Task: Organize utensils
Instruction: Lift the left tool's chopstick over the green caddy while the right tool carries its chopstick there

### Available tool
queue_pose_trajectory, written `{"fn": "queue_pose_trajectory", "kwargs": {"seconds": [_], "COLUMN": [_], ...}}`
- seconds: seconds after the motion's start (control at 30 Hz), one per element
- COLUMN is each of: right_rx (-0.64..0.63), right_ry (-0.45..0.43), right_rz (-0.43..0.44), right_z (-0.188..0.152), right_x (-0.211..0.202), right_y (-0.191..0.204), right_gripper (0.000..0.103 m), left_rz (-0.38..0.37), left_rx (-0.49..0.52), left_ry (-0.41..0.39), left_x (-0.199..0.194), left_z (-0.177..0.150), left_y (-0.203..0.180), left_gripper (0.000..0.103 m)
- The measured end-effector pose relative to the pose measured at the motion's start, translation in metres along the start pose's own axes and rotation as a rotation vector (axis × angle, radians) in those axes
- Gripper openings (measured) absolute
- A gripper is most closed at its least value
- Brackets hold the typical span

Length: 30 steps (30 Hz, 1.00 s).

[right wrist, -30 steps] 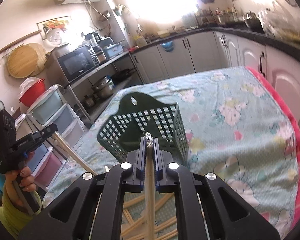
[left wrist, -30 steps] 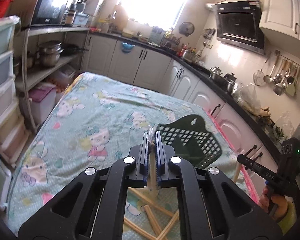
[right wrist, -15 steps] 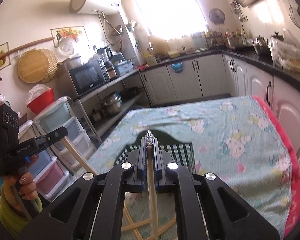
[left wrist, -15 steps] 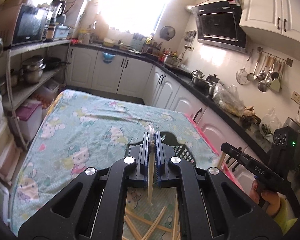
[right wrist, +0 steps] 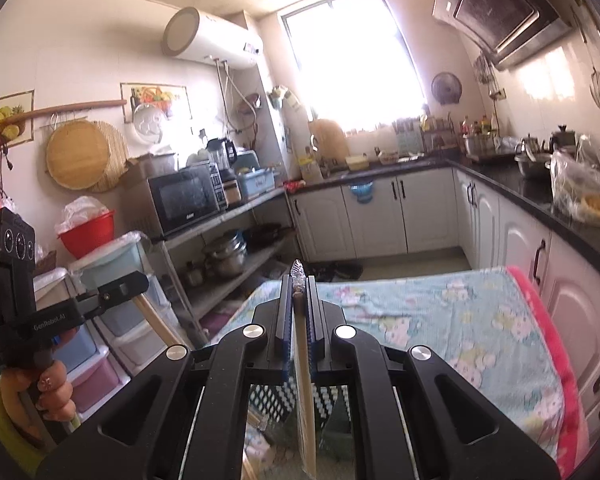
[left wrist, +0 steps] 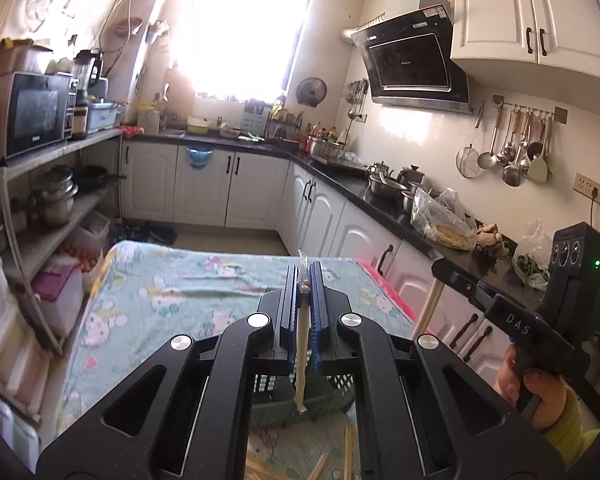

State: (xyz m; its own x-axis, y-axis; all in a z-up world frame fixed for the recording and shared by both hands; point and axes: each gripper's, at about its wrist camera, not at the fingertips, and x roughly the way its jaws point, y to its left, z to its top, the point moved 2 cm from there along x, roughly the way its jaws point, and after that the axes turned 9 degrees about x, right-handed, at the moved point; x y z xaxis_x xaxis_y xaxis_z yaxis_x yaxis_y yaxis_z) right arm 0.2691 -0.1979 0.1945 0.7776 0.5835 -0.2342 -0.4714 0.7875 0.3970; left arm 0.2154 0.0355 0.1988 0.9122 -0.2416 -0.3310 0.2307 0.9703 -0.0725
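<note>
Between the blue pads of the left gripper (left wrist: 305, 280) sits one wrapped pair of chopsticks (left wrist: 301, 352), pinched tight and hanging down below the jaws. Same deal on the other side: the right gripper (right wrist: 299, 284) is clamped on its own wrapped chopsticks (right wrist: 305, 392), crinkly wrapper end poking up past the fingertips. Directly under both tools you can spot the dark green basket (left wrist: 276, 400) through the frame, sitting on the cartoon-print tablecloth (left wrist: 172, 300). More loose chopsticks (left wrist: 346, 452) lie on the cloth just below the left tool.

So this looks like the carry step, both hands loaded and up above the basket. Next move: drop each bundle tip-first into the basket, then let go. Can't really tell how well the lower ends line up with the opening, the gripper bodies block most of it.
</note>
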Motion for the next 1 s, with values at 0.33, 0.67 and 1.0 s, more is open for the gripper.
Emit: {"fn": "queue_pose_trajectory", "kwargs": {"seconds": [0.33, 0.67, 1.0], "right_rx": [0.009, 0.024, 0.033], "right_ry": [-0.063, -0.068, -0.047], "right_rz": [-0.036, -0.098, -0.105], "right_z": [0.032, 0.026, 0.002], "right_x": [0.013, 0.039, 0.058], "right_y": [-0.011, -0.039, -0.05], "right_gripper": [0.006, 0.006, 0.006], "left_rz": [0.042, 0.072, 0.083], "left_rx": [0.025, 0.033, 0.012], "left_ry": [-0.006, 0.05, 0.148], "left_x": [0.02, 0.052, 0.09], "left_z": [0.02, 0.006, -0.025], "left_y": [0.0, 0.004, 0.016], "left_gripper": [0.003, 0.003, 0.003]}}
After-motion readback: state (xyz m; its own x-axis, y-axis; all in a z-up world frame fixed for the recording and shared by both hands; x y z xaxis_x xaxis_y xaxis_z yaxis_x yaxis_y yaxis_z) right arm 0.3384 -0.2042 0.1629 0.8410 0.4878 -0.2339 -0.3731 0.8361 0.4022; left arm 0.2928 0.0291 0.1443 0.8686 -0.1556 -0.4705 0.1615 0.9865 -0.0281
